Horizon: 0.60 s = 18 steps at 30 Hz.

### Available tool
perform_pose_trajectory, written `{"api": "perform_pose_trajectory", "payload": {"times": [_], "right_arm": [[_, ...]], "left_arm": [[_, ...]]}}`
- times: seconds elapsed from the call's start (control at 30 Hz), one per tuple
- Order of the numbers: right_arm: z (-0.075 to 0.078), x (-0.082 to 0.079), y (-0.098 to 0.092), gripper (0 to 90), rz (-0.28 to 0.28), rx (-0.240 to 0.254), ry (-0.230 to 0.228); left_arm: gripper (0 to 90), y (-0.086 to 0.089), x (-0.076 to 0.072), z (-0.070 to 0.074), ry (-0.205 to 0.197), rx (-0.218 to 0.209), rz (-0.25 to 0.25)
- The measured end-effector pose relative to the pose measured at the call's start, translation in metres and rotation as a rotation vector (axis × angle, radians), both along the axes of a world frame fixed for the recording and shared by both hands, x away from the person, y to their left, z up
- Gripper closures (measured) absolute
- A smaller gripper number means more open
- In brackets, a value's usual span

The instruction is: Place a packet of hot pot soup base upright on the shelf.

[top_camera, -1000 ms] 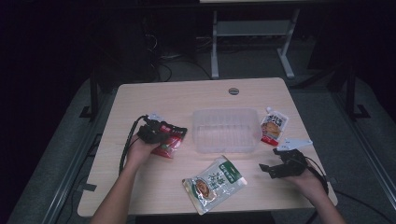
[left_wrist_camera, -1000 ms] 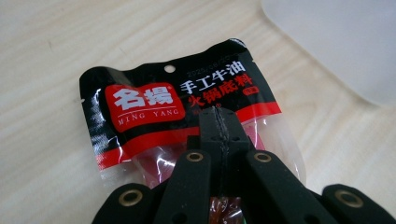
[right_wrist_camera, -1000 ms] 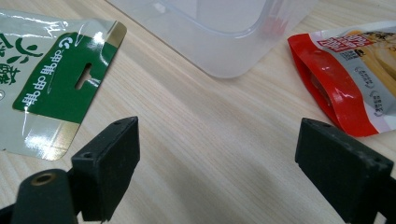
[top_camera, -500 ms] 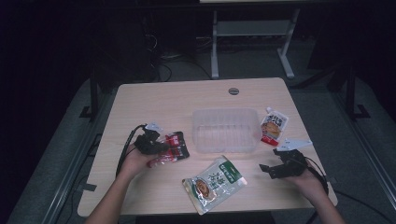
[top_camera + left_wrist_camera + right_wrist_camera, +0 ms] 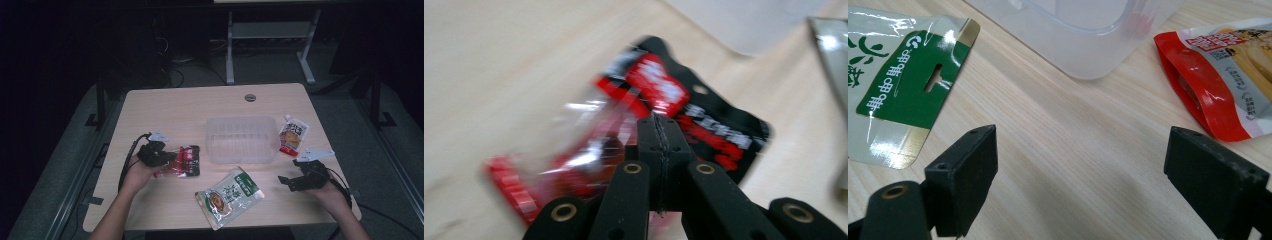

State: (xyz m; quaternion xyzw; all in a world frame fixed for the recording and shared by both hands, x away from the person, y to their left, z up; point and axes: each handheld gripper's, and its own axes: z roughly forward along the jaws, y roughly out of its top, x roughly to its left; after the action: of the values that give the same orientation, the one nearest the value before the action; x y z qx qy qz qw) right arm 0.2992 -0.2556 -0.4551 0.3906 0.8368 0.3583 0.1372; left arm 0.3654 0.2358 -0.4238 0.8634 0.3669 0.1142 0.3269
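Left tongs pinching the red-and-black snack packet, right tongs spread over bare table.

We see the left gripper (image 5: 167, 159) clamped on the glossy red-and-black plastic snack packet (image 5: 184, 160), jaws pressed together on its near edge in the left gripper view (image 5: 659, 145); the packet (image 5: 684, 115) sits at the table's left-centre, just left of the clear rectangular plastic tub (image 5: 241, 139), blurred, so we can't tell if it's lifted or dragging on the light wooden table (image 5: 175, 107). The right gripper (image 5: 292, 181) has its jaws wide apart, nothing between them but wood (image 5: 1078, 165). The green-and-clear food pouch (image 5: 229, 196) lies between the two hands near the front edge; the red-and-white spouted pouch (image 5: 292, 136) touches the tub's right end.
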Motion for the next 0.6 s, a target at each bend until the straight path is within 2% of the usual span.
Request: {"api": "perform_pose_trajectory", "payload": {"times": [0.07,0.1,0.17,0.23,0.37,0.47,0.6], "right_arm": [[0.0,0.0,0.001,13.4,0.003,0.001,0.002],[0.0,0.001,0.002,13.4,0.008,-0.005,0.0],[0.0,0.001,0.003,13.4,0.009,-0.007,0.0],[0.0,0.001,0.003,13.4,0.011,-0.007,-0.001],[0.0,0.001,0.002,13.4,0.006,-0.003,-0.002],[0.0,0.001,0.001,13.4,0.006,-0.004,-0.001],[0.0,0.001,0.002,13.4,0.009,-0.007,0.0]], "left_arm": [[89.7,0.007,0.005,0.0,-0.026,-0.023,0.045],[89.8,0.013,0.01,-0.003,-0.016,-0.021,0.074],[89.7,0.015,0.011,-0.005,-0.014,-0.012,0.079],[89.7,0.018,0.012,-0.007,0.003,0.006,0.075],[89.7,0.015,0.007,-0.006,0.007,0.013,0.049],[89.8,0.009,0.004,-0.011,0.011,0.071,0.025],[89.9,0.008,0.004,-0.011,0.016,0.072,0.015]]}}
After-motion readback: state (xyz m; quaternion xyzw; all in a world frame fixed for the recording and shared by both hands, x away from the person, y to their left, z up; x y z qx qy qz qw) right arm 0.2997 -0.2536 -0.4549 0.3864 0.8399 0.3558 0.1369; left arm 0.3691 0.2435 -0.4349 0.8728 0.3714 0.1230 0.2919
